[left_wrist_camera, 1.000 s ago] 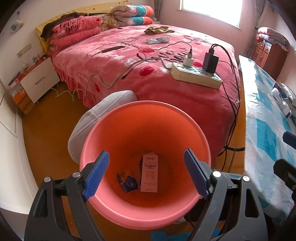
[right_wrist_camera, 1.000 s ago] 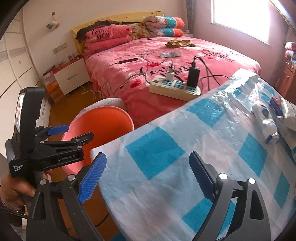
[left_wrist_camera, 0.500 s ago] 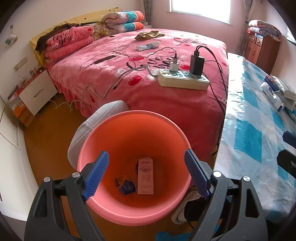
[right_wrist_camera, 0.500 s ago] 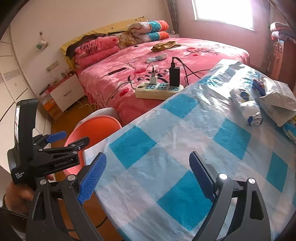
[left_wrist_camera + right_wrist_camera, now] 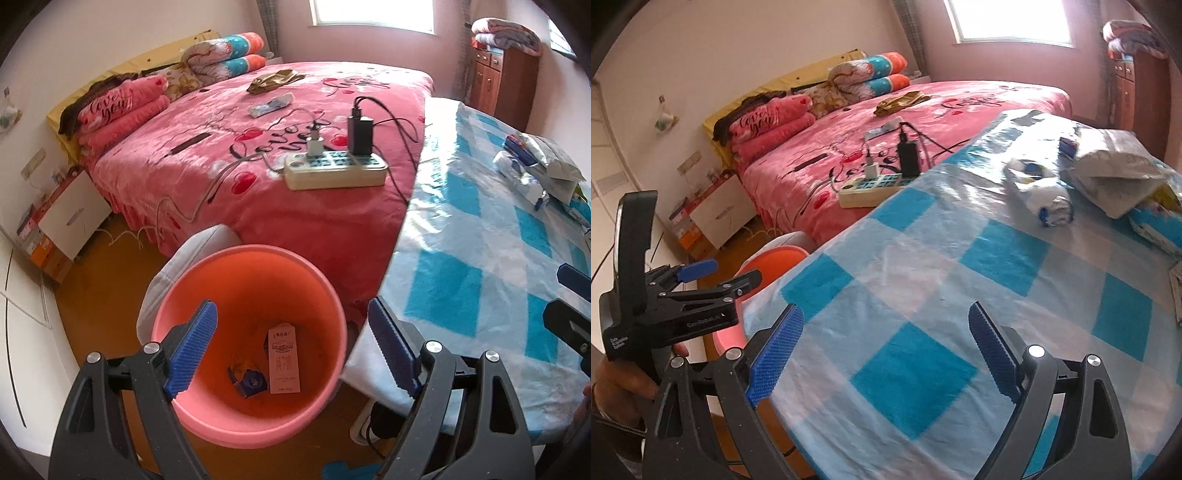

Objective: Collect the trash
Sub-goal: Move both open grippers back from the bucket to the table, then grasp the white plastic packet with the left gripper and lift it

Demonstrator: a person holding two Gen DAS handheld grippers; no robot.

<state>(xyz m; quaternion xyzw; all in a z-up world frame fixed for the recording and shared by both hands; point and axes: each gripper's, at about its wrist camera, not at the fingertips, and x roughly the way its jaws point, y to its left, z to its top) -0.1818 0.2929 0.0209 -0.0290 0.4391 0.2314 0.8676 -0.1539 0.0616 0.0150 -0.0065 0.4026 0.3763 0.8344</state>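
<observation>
An orange-pink trash bucket (image 5: 207, 410) stands on the floor between the bed and the table. Inside lie a pink-white carton (image 5: 283, 357) and a crumpled blue wrapper (image 5: 249, 380). My left gripper (image 5: 295, 347) is open and empty above the bucket's mouth; it shows from the side in the right wrist view (image 5: 701, 284). My right gripper (image 5: 882, 350) is open and empty over the checked tablecloth (image 5: 960, 295). On the table's far right lie a crumpled white-blue wrapper (image 5: 1038, 188), a grey-white bag (image 5: 1115, 181) and a small blue box (image 5: 1068, 147).
The pink bed (image 5: 258, 155) holds a power strip (image 5: 334, 171) with chargers and cables near its edge. A grey stool (image 5: 184, 266) sits behind the bucket. A white nightstand (image 5: 70, 218) stands at left, a wooden dresser (image 5: 502, 85) at back right.
Both grippers have risen and swung right. The bucket sits lower and smaller in the left view, and more of the table with its trash has come into both views.
</observation>
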